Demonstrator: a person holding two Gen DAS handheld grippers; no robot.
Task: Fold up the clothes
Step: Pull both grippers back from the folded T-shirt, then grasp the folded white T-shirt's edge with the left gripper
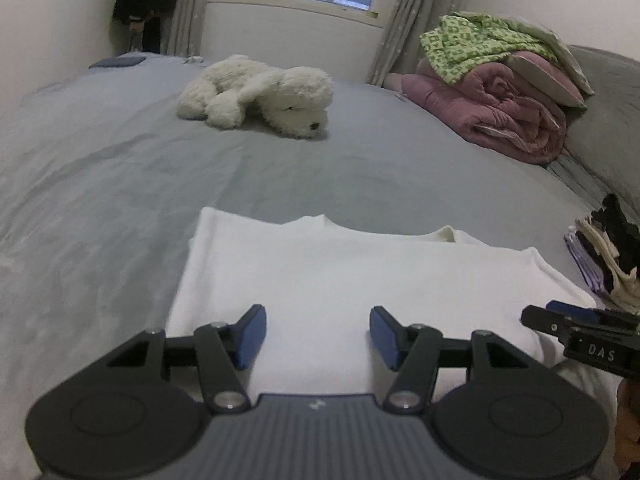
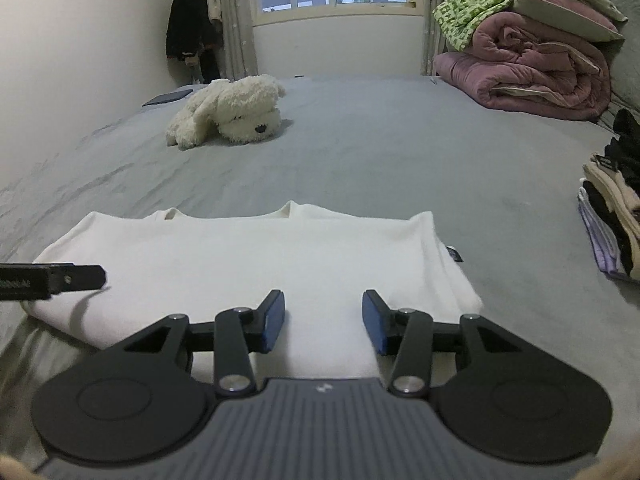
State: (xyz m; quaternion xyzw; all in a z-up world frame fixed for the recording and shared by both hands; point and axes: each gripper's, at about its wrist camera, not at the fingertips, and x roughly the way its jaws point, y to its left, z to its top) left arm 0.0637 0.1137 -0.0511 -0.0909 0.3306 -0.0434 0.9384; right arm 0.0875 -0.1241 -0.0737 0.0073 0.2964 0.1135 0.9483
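We are over a wide bed (image 2: pixel 360 140) with a grey, faintly creased sheet that looks matte and a little grippy, so cloth should drag on it rather than slide. At its far side sits a rolled pink quilt (image 2: pixel 532 76), thick and puffy, under a green patterned cloth (image 2: pixel 472 12). The white garment (image 2: pixel 240 256) lies flat at the near edge of the bed, right under both claws, already laid in a neat rectangle with its sides tucked in and the neckline at the far end. We judge it light, soft and limp, a smooth knit with some body; it will sag wherever it is not held, so the near corners or the near hem are the places to pinch. A fluffy white plush dog (image 2: pixel 232 114) lies beyond. A small stack of folded clothes (image 2: pixel 612 216) sits at the right edge. Our left claw (image 1: pixel 318 334) and right claw (image 2: pixel 324 322) both hover with blue pads spread wide, holding nothing.
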